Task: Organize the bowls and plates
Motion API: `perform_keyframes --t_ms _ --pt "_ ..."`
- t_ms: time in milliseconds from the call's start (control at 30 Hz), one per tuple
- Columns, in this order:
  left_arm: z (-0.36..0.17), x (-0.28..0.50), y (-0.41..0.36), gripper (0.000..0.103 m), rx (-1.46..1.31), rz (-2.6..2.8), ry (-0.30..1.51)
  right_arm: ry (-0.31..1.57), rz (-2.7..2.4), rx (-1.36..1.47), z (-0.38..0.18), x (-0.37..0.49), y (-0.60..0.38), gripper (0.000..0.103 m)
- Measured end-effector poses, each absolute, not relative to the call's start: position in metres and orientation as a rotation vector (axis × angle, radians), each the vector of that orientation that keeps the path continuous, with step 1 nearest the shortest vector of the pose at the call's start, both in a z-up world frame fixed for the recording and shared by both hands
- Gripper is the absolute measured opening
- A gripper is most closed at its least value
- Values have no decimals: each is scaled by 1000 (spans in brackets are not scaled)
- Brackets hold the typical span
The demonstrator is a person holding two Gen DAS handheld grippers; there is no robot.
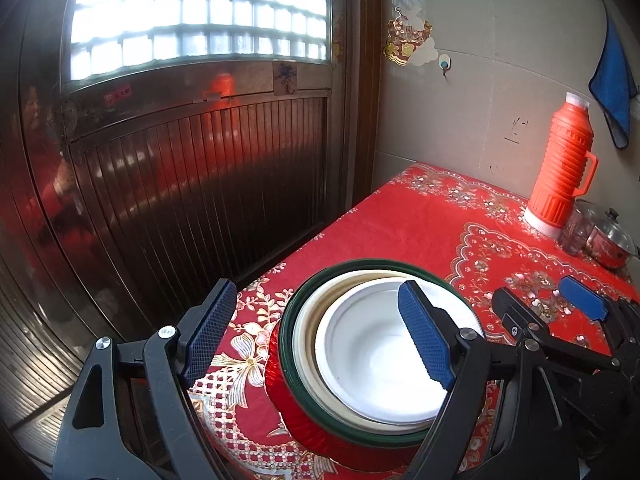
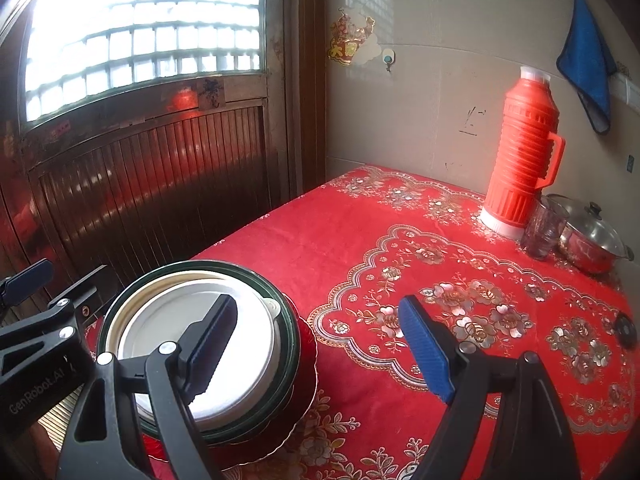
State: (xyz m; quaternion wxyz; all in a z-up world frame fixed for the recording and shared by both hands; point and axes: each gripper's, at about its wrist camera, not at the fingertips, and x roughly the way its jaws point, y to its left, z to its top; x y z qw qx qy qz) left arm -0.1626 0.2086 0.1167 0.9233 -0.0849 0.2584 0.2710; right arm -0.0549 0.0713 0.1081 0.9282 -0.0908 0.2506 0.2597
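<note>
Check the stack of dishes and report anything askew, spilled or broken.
Nothing looks spilled or broken. The white bowl sits nested in the cream dish, green-rimmed bowl and red plate, slightly off-centre within the rims. Both grippers, left and right, are open and hold nothing.

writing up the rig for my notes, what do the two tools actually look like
Both tools match. The left tool and right tool each have a black plastic frame with triangular cut-outs and round silver pivot bolts. Each finger ends in a long dark blue pad with a fine gridded texture and a toothed edge. The left tool's body carries pale "GenRobot.AI" lettering. No cables, hands or sleeves show.
</note>
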Motion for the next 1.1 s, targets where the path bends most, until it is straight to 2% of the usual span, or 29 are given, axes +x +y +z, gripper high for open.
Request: perform_keyframes --t_ms 1100 --pt "112 -155 208 84 -138 514 566 539 530 -195 100 -52 71 83"
